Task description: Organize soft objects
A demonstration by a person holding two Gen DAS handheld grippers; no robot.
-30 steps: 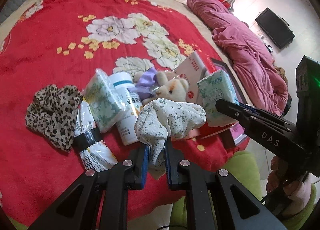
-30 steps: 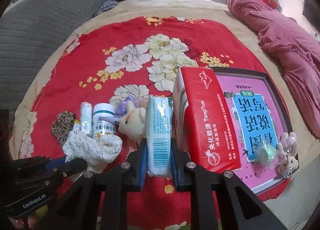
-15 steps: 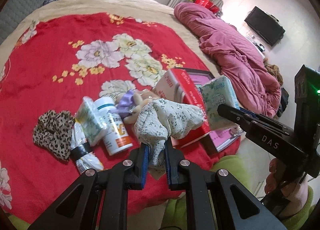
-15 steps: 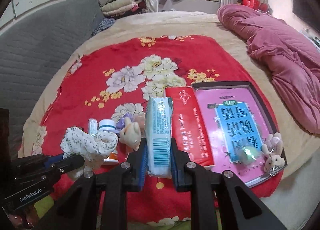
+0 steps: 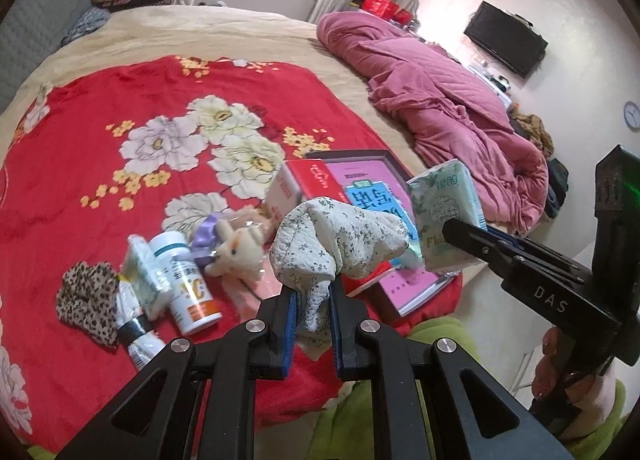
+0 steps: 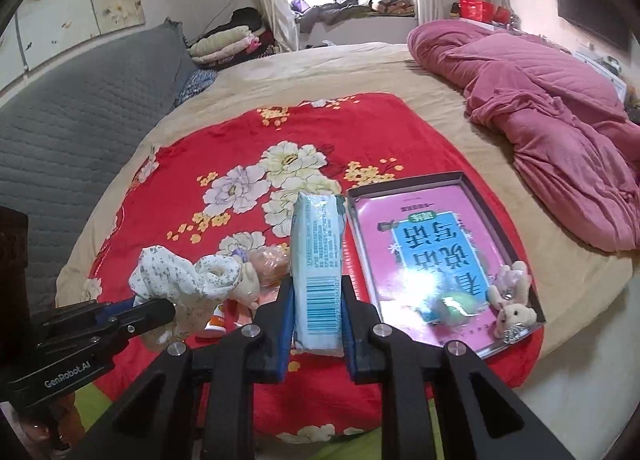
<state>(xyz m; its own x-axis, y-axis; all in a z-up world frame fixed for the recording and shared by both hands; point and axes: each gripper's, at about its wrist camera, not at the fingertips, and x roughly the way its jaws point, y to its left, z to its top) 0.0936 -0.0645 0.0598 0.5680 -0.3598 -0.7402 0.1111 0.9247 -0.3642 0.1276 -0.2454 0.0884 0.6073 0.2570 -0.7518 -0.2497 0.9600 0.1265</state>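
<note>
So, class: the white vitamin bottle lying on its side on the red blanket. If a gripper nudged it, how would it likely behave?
The white vitamin bottle lies on its round side, so it would probably roll, though the soft red blanket may slow it. Its plastic wall looks smooth and rigid, so fingers might slip. The tissue pack resting against it could block rolling that way.

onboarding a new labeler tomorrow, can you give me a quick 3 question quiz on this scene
1. What is the left gripper clamped on?
2. True or false: the right gripper holds a white pill bottle.
3. Multiple choice: where do the small plush rabbits sit? A) on the red floral blanket beside the leopard-print cloth B) in the tray with the pink book C) on the pink quilt

Key:
1. The floral cloth, held up off the red floral blanket.
2. False: it grips a tissue pack; the white pill bottle lies on the blanket.
3. B, in the tray.
</note>
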